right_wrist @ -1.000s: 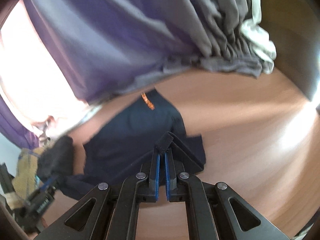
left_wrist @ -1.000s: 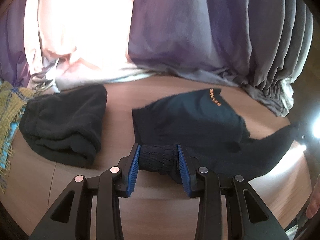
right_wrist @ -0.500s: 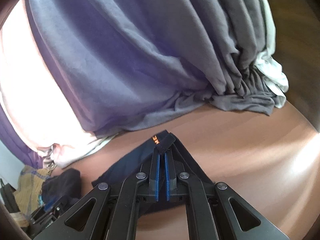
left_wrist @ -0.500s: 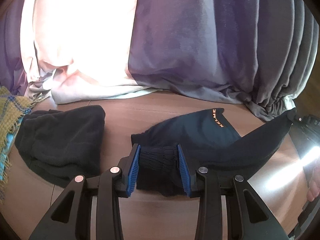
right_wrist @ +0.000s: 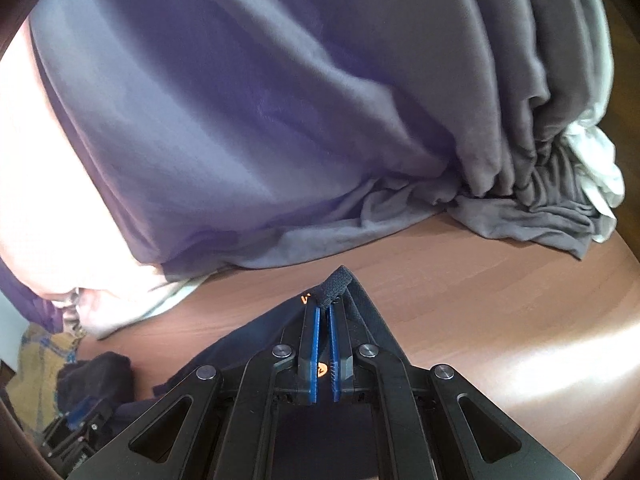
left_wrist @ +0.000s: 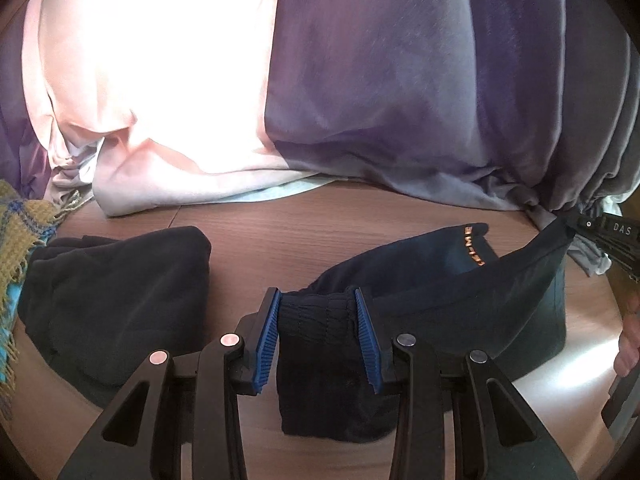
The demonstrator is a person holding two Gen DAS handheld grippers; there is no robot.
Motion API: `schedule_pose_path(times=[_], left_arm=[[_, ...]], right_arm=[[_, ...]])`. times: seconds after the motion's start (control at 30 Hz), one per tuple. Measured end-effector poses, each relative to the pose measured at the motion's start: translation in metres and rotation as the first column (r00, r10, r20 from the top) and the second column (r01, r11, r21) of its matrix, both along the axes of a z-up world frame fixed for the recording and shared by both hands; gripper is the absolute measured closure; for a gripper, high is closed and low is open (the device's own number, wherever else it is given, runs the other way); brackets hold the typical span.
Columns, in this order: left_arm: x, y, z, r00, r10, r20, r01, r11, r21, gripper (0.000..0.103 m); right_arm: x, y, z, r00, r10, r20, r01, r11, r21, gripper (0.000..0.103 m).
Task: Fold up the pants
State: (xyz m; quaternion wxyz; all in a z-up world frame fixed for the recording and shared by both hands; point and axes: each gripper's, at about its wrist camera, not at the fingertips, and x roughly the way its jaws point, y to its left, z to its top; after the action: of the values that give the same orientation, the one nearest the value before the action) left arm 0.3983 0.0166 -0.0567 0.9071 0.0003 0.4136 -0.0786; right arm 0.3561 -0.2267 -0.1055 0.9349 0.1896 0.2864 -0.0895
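The dark navy pants (left_wrist: 440,292) with an orange logo hang stretched between my two grippers above the wooden table (left_wrist: 280,232). My left gripper (left_wrist: 318,300) is shut on a bunched ribbed waistband corner of the pants. My right gripper (right_wrist: 324,310) is shut on the other waistband corner (right_wrist: 334,286), pads nearly together; it also shows at the right edge of the left wrist view (left_wrist: 600,232). The pants fall below the right gripper (right_wrist: 248,344), and part of them still rests on the table.
A folded black fleece garment (left_wrist: 116,296) lies on the table at left. A yellow-blue plaid cloth (left_wrist: 20,236) is at the far left. Purple-grey curtains (left_wrist: 400,100) and pale fabric (left_wrist: 160,120) bunch along the table's back edge.
Both grippers have lifted the pants waistband up off the table and pulled it taut between them. The right gripper has risen and swung toward the curtains.
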Motion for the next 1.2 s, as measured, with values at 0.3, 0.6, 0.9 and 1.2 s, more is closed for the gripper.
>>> schedule_pose_path(times=[0.3,0.6,0.9,1.2], left_arm=[[0.039,-0.002,-0.027,0.999,0.026,-0.035,-0.026,1.000,0.018,0.066],[0.065,-0.004,-0.041,0.997,0.059,-0.044,-0.056,0.997,0.056,0.039],[0.057,-0.016,-0.014,0.994,-0.099,0.040,0.091,0.981,0.174,0.034],[0.069,-0.047,-0.002,0.878,-0.478,-0.004,0.474,0.869,0.143,0.034]], right_arm=[[0.061,-0.008,-0.031,0.998,0.032,-0.062,-0.032,0.999,0.004,0.098],[0.108,-0.014,-0.058,0.991,0.043,-0.123,-0.040,0.999,0.022,0.093],[0.109,-0.008,-0.041,0.989,0.068,-0.135,-0.081,0.992,-0.096,0.065],[0.114,0.038,-0.029,0.807,0.528,-0.264,-0.588,0.757,-0.284,0.065]])
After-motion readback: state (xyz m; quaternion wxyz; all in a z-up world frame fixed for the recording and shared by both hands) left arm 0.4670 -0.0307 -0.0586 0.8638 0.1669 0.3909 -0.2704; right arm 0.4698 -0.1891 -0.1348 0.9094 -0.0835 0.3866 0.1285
